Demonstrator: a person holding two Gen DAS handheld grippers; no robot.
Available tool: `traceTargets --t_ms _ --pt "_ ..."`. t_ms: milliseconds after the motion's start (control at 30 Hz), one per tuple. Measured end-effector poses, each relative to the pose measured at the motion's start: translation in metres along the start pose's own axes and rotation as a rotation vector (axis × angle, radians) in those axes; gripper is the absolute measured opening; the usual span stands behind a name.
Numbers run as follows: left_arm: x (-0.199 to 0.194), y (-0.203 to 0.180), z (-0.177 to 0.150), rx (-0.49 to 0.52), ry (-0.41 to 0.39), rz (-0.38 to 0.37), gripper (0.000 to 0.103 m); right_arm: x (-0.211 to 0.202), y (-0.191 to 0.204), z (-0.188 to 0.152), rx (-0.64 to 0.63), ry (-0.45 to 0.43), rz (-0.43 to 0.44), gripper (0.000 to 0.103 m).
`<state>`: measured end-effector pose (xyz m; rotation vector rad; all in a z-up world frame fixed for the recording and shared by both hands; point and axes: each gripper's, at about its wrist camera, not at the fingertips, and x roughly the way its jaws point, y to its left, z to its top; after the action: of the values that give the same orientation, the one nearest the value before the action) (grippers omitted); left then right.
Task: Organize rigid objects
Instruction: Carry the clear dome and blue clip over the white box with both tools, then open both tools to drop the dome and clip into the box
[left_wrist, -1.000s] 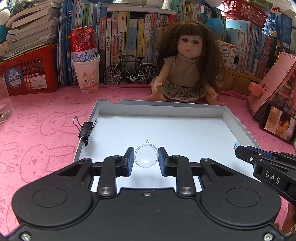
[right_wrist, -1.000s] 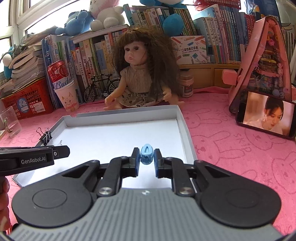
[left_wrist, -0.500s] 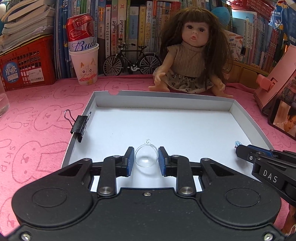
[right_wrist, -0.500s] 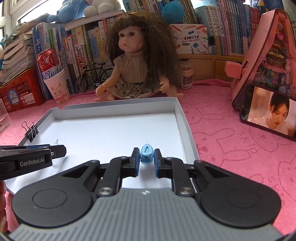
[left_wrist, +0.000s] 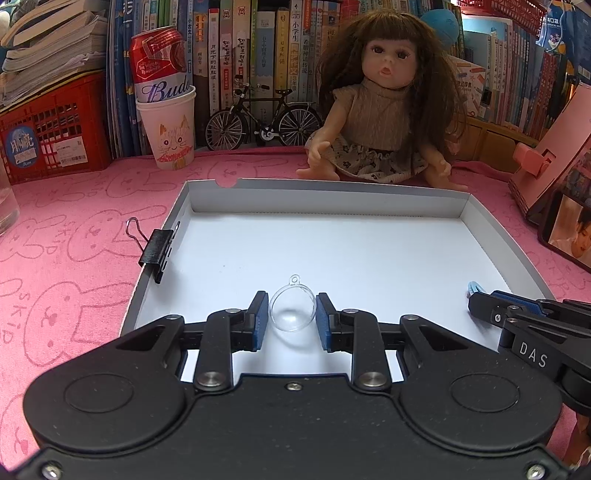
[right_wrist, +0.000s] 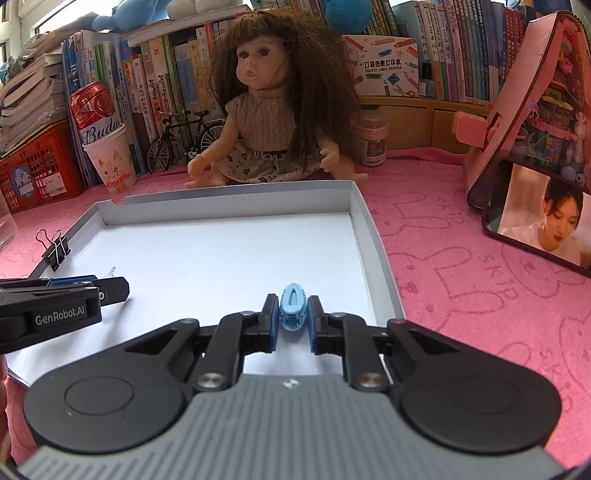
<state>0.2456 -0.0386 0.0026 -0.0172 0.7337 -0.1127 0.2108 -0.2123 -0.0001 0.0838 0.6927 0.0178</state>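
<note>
My left gripper (left_wrist: 291, 314) is shut on a clear plastic half-sphere (left_wrist: 292, 309) with a small loop on top, held over the near part of a white shallow box tray (left_wrist: 332, 194). My right gripper (right_wrist: 292, 314) is shut on a small light-blue hair clip (right_wrist: 293, 306) over the tray's (right_wrist: 373, 236) near right side. Each gripper shows at the edge of the other's view: the right one (left_wrist: 476, 295) and the left one (right_wrist: 110, 286). A black binder clip (left_wrist: 157, 247) is clamped on the tray's left wall; it also shows in the right wrist view (right_wrist: 55, 247).
A doll (left_wrist: 384, 110) sits just behind the tray. A paper cup with a red can (left_wrist: 166, 110), a model bicycle (left_wrist: 262, 122) and a red basket (left_wrist: 48, 133) stand at the back left. A pink stand with a phone (right_wrist: 539, 225) is at right. Pink cloth covers the table.
Both grippers have moved forward and lower over the tray, still holding their objects. The doll and back row look closer.
</note>
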Motion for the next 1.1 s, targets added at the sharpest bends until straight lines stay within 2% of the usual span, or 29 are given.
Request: traceTargets --t_ms 233,300,433,533,600,733,867,1100 --pt "-0.001 0.001 0.000 -0.007 0.003 0.001 0.026 0.000 0.000 0.000 -0.008 0.002 0.000 0.020" --pt "-0.003 0.002 0.001 -0.013 0.003 0.001 0.026 -0.001 0.000 0.000 -0.007 0.000 0.003 0.023" --pt "-0.010 0.004 0.002 -0.016 -0.007 0.003 0.037 -0.005 0.000 0.000 0.000 -0.008 0.007 0.026" --pt "-0.017 0.004 0.002 -0.008 -0.013 0.002 0.042 -0.009 0.000 0.000 -0.008 -0.018 0.006 0.044" --pt "-0.022 0.003 0.002 -0.001 -0.019 -0.002 0.047 -0.014 0.000 0.000 -0.009 -0.025 0.010 0.045" --pt "-0.033 0.000 0.000 0.014 -0.031 -0.001 0.057 -0.023 0.000 -0.001 -0.016 -0.044 0.013 0.056" --pt "-0.047 -0.001 -0.003 0.021 -0.053 -0.006 0.066 -0.035 0.001 -0.003 -0.041 -0.061 0.014 0.063" --pt "-0.074 -0.007 -0.013 0.059 -0.092 -0.015 0.076 -0.058 0.004 -0.008 -0.069 -0.088 0.017 0.073"
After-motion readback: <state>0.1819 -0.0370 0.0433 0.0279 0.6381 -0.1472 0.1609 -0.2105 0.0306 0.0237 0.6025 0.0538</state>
